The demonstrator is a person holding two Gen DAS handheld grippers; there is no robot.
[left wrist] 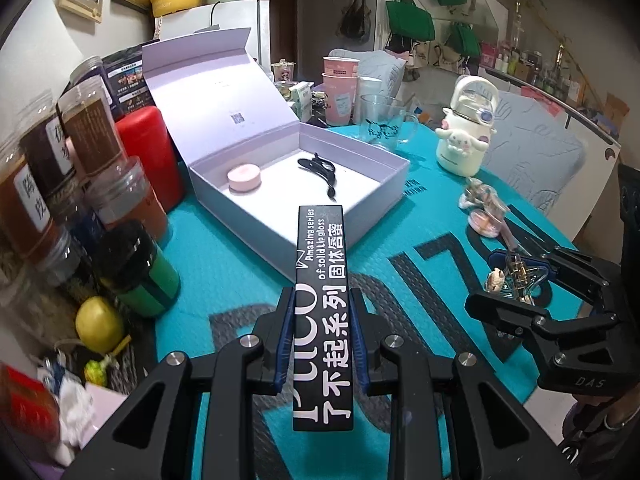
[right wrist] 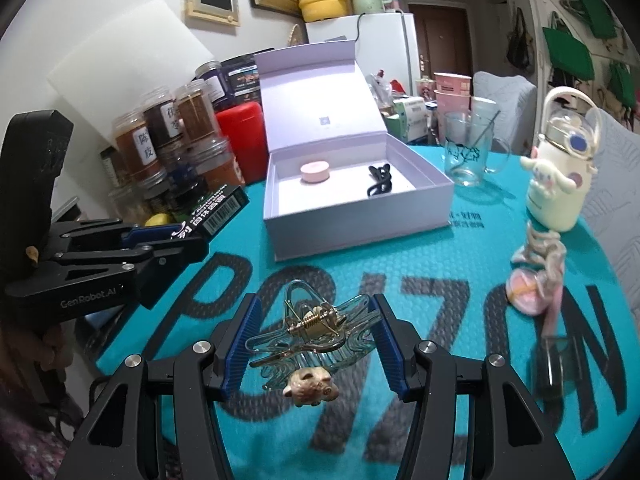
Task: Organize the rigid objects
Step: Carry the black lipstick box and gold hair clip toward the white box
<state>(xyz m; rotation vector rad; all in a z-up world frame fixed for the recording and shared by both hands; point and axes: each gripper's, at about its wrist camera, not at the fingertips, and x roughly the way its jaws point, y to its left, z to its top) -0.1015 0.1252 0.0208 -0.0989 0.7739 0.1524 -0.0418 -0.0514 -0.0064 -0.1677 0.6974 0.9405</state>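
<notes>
My left gripper point(left wrist: 320, 344) is shut on a long black lip gloss box point(left wrist: 322, 280) with white lettering, held above the teal mat and pointing at the open lilac gift box point(left wrist: 372, 196). Inside that box lie a pink round tin point(left wrist: 244, 176) and a black hair clip point(left wrist: 320, 168). My right gripper point(right wrist: 318, 340) is shut on a clear blue hair claw clip point(right wrist: 312, 336) with a gold spring and a small shell charm, held above the mat. The left gripper point(right wrist: 176, 240) with the black box point(right wrist: 218, 210) shows at the left of the right wrist view; the gift box point(right wrist: 360, 224) stands beyond.
Spice jars point(left wrist: 92, 132), a red canister point(left wrist: 148, 148), a green can point(left wrist: 140, 272) and a lemon point(left wrist: 98, 324) crowd the left. A glass mug point(right wrist: 468, 152), a white Cinnamoroll bottle point(right wrist: 556, 176) and a pink trinket point(right wrist: 532, 276) stand right. A dark clear item point(right wrist: 556, 364) lies near right.
</notes>
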